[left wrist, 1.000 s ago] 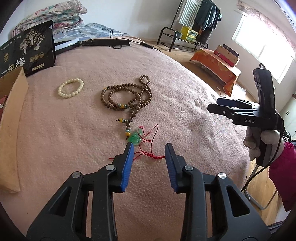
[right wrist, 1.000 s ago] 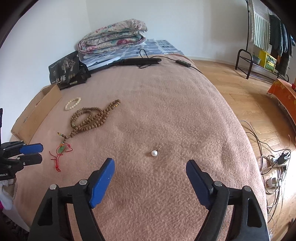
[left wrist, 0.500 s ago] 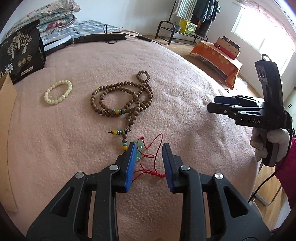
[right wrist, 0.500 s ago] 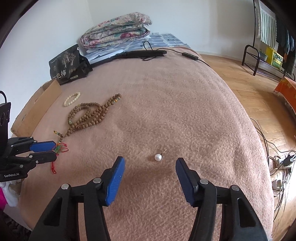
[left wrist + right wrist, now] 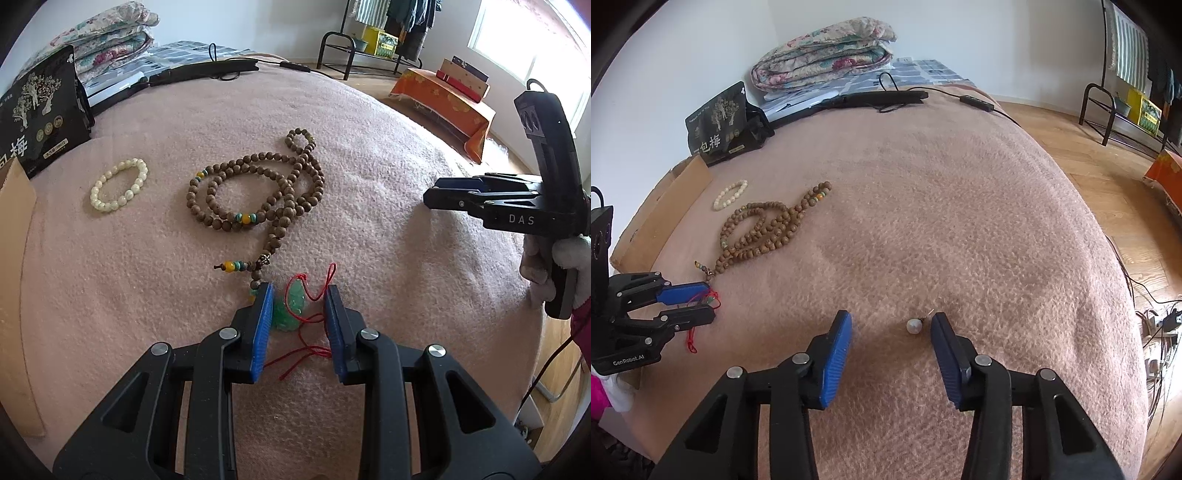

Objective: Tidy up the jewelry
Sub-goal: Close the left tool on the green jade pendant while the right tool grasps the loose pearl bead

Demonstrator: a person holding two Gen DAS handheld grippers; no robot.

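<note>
In the left wrist view, the left tongs (image 5: 298, 295) are low over the pink blanket (image 5: 369, 192) of the bed. Their two blue pads are narrowly apart, and the green pendant (image 5: 293, 306) lies between them on the blanket. The left pad is right beside the pendant, but I cannot tell if it touches. The red cord (image 5: 314, 332) of the pendant runs in loops between the pads and below them. Just beyond the tips lies the long brown bead necklace (image 5: 258, 192), coiled in loops, with its tassel end near the pendant. To the left of it, well apart, lies the white bead bracelet (image 5: 119, 180). A black bag (image 5: 37, 114) stands at the far left, and a cardboard box (image 5: 14, 258) is at the left edge. At the right side the right tongs (image 5: 443, 194) are seen from the side, held by a gloved hand (image 5: 554, 266).

In the right wrist view, the right tongs (image 5: 891, 325) are moderately apart and hold nothing. The pearl earring (image 5: 913, 326) lies on the blanket between the tips, close to the right pad but not touching it. At the left the left tongs (image 5: 698, 304) are seen with the red cord between their pads. The brown bead necklace (image 5: 761, 232) and the white bracelet (image 5: 730, 194) lie further back. A folded quilt (image 5: 823, 51) rests at the head of the bed.
</note>
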